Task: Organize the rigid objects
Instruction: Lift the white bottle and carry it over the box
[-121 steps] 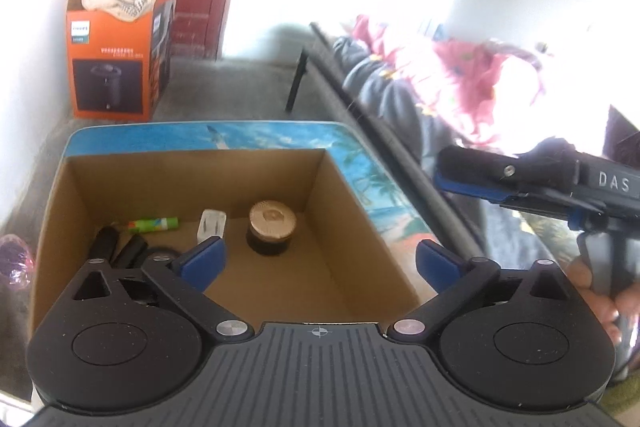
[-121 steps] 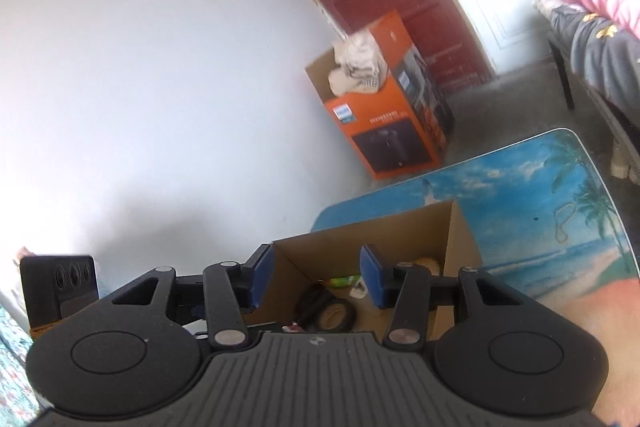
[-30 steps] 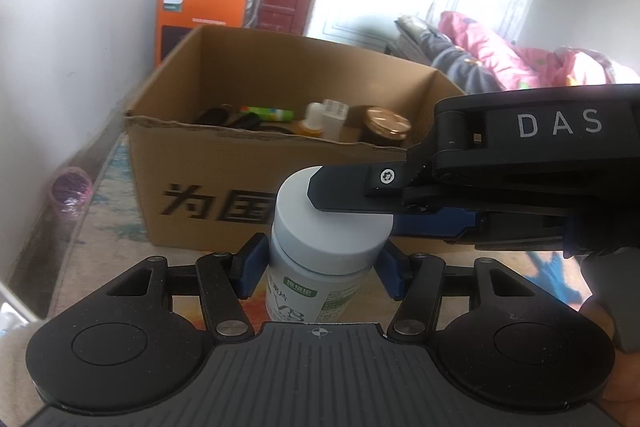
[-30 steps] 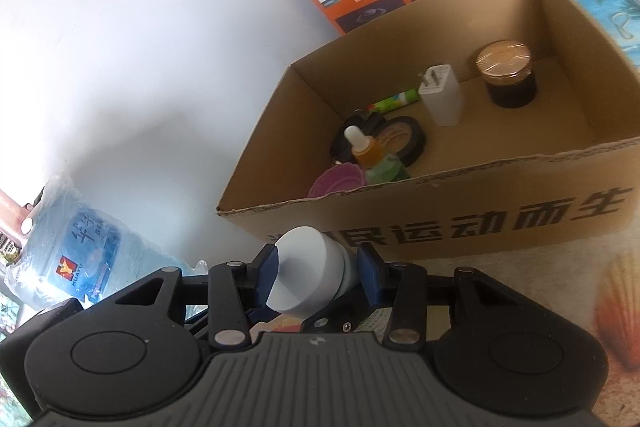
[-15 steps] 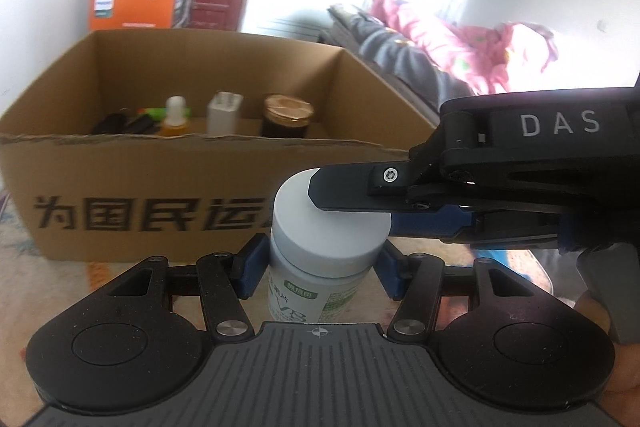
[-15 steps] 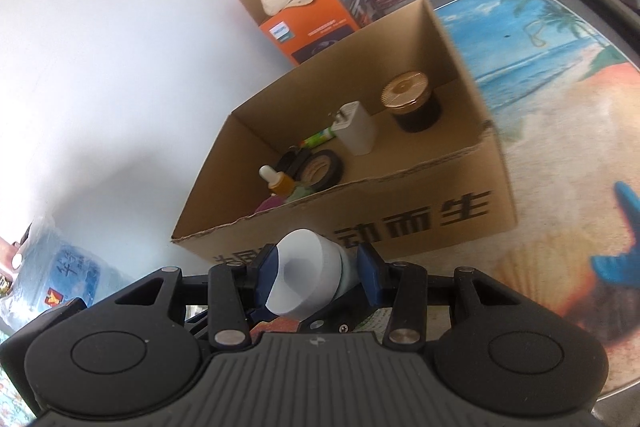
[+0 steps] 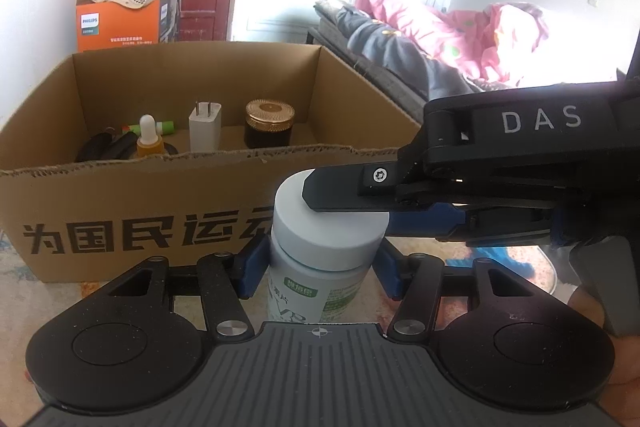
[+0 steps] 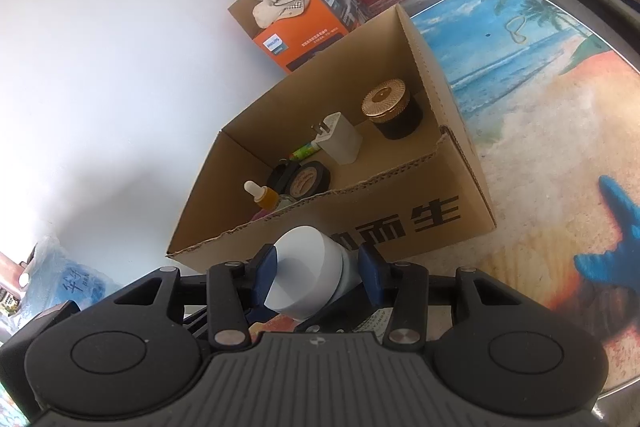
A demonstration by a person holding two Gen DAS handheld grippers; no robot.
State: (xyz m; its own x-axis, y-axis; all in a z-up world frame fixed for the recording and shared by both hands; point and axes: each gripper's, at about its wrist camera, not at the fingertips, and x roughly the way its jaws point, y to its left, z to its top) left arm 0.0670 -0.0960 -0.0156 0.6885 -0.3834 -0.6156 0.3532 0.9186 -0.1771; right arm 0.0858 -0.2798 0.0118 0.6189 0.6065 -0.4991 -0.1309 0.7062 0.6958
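A white pill bottle with a white cap and green label is held in front of the cardboard box. My left gripper is shut on the bottle's body. My right gripper comes in from the right and is shut on the bottle's cap. The box holds a gold-lidded jar, a white charger plug, an orange dropper bottle, a green marker and black items.
The box stands on a table with a beach-print top. An orange Philips carton stands on the floor behind. A bed with pink bedding lies to the right. A water jug is at the left.
Both grippers hold the bottle as before. The view has swung: the box sits more to the left in the left wrist view and farther off in the right wrist view.
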